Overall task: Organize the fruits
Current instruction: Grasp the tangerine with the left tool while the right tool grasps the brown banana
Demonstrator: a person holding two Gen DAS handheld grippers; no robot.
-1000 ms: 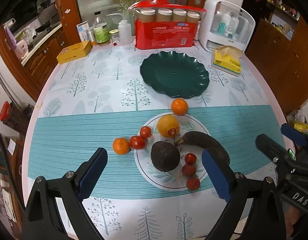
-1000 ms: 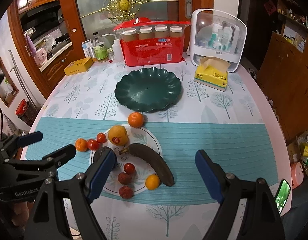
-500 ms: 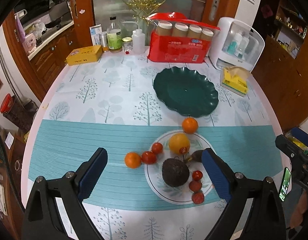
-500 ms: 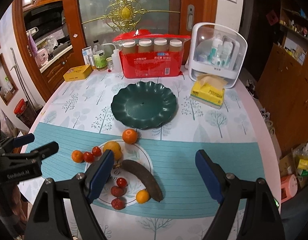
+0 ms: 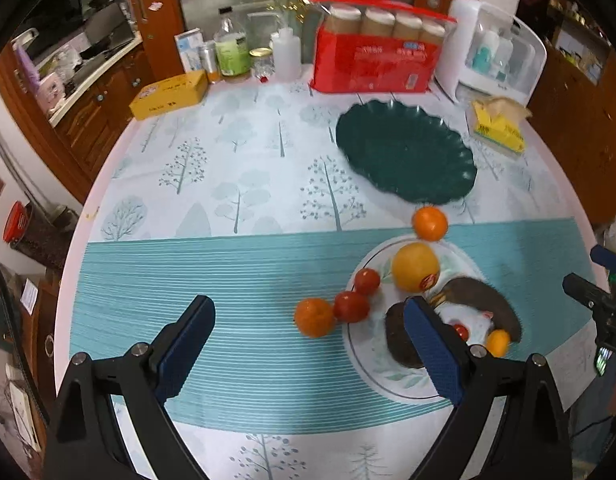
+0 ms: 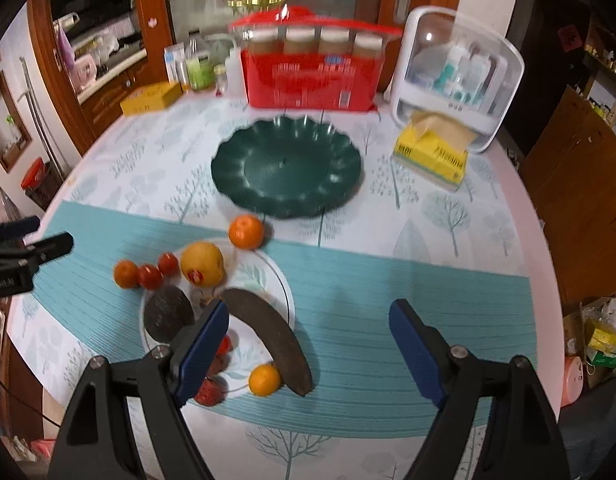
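Note:
A white patterned plate (image 6: 278,276) (image 5: 391,384) holds a large yellow orange (image 6: 202,264) (image 5: 415,267), a dark avocado (image 6: 166,312) (image 5: 397,344), a blackened banana (image 6: 276,336) (image 5: 487,300), small red fruits and a little orange (image 6: 264,379). Beside it lie two tomatoes (image 5: 351,306) and a tangerine (image 5: 313,317); another tangerine (image 6: 246,232) (image 5: 429,222) sits near the empty dark green plate (image 6: 286,168) (image 5: 405,156). My left gripper (image 5: 308,344) is open above the mat, left of the fruit. My right gripper (image 6: 309,336) is open above the banana.
At the back stand a red box of jars (image 6: 311,68), a white cosmetics case (image 6: 455,76), bottles (image 5: 232,50) and a yellow box (image 5: 170,94). A yellow tissue pack (image 6: 431,156) lies right of the green plate. The round table's edge (image 5: 74,240) curves at left.
Both views have shifted: the left gripper swung left, so the fruit plate now sits at its right. The right gripper has dropped closer to the table. No fruit has moved.

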